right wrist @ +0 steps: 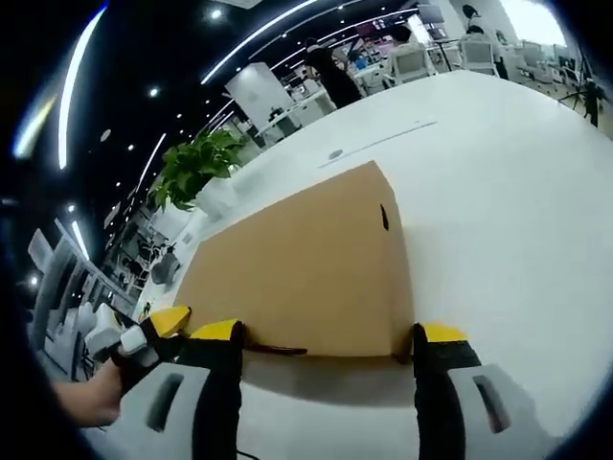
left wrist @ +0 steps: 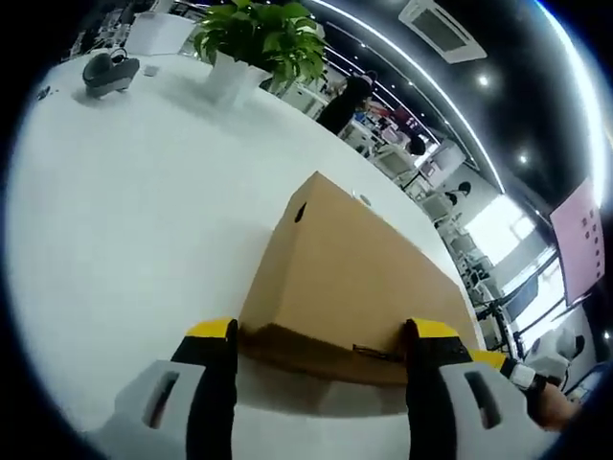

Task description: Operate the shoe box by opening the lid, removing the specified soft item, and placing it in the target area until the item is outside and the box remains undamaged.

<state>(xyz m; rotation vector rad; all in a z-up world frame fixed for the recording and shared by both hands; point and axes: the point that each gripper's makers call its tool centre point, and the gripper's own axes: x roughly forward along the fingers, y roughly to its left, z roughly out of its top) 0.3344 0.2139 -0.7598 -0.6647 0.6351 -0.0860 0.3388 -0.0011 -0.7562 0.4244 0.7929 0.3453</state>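
Lid still shut, both my grippers at the near edge.
Shoe box (left wrist: 350,273) lies on the white table (left wrist: 115,249), long axis running away from me. Left gripper (left wrist: 321,337) and right gripper (right wrist: 326,337) both spread wide, straddling the lid's near lip, empty.

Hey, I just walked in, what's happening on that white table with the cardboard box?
A person holds a two-fingered gripper in each hand at a closed brown cardboard shoe box on the white table. The left gripper and the right gripper are both open, with their yellow-tipped fingers spread along the box's near edge. The lid is still on and nothing has been taken out. A potted green plant stands farther back on the table.
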